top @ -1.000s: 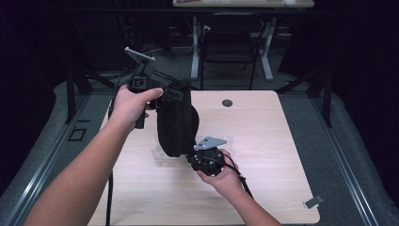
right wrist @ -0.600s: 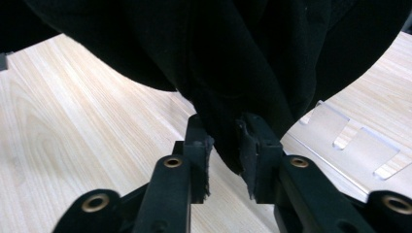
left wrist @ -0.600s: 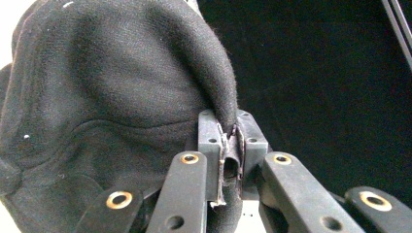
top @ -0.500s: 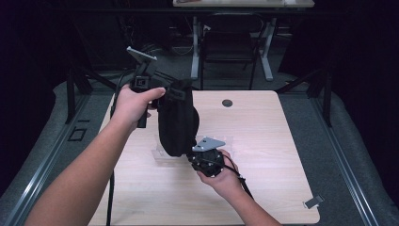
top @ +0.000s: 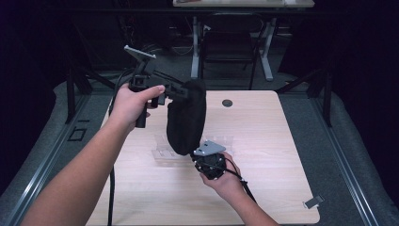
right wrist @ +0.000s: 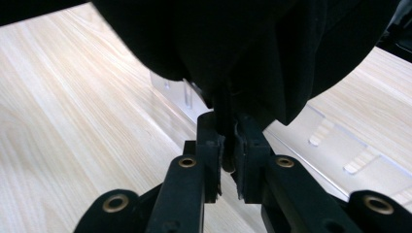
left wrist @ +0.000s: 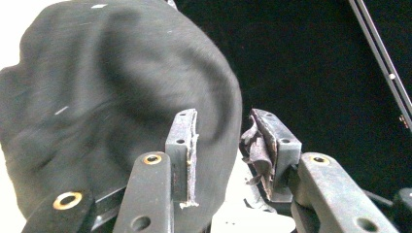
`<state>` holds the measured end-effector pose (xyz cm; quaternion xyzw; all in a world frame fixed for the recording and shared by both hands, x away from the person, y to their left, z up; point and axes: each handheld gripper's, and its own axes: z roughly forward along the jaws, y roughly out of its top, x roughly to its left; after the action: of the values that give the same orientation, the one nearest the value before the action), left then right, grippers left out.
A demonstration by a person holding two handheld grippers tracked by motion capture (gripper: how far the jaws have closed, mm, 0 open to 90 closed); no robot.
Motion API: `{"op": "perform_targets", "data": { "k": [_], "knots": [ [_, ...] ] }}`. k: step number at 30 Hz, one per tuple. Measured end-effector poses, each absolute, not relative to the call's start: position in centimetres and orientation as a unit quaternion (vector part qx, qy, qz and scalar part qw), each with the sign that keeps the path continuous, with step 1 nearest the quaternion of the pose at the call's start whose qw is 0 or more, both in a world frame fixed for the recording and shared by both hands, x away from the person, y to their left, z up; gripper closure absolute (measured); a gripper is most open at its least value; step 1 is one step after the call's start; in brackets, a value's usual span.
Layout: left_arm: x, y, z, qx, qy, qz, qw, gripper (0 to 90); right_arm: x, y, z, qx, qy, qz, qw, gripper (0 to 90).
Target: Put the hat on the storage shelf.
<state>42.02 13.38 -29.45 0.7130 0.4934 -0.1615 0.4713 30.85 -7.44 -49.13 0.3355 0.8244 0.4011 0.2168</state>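
A black cloth bag (top: 186, 117) hangs above the wooden table (top: 273, 141), stretched between my two grippers. My left gripper (top: 186, 91) holds its top edge at the table's back left. In the left gripper view the bag (left wrist: 97, 97) bulges to the left and a thick fold fills the gap between the jaws of that gripper (left wrist: 221, 133). My right gripper (top: 201, 157) sits below, near the table's middle. In the right gripper view it (right wrist: 227, 133) is shut on the bag's lower edge (right wrist: 243, 48).
A clear plastic stand (top: 162, 153) lies on the table under the bag, and its slotted edge (right wrist: 340, 141) shows past the right jaws. A dark round grommet (top: 227, 102) marks the far side. A small metal clip (top: 313, 202) lies at the near right corner.
My left gripper has risen and drawn the bag's top higher, so the bag hangs longer. My right gripper keeps its hold low down, shifted only slightly.
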Motion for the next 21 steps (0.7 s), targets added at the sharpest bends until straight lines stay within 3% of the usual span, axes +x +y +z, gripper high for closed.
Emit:
{"op": "perform_targets", "data": {
  "k": [18, 21],
  "knots": [
    [41.8, 18.2, -30.7, 0.697, 0.53, -0.13, 0.465, 60.7, 30.8, -8.9, -50.8, 0.355, 0.825, 0.391, 0.199, 83.9],
    [41.8, 18.8, -31.0, 0.7, 0.532, -0.12, 0.462, 58.3, 30.8, -9.2, -50.9, 0.361, 0.823, 0.394, 0.192, 79.4]
  ]
}}
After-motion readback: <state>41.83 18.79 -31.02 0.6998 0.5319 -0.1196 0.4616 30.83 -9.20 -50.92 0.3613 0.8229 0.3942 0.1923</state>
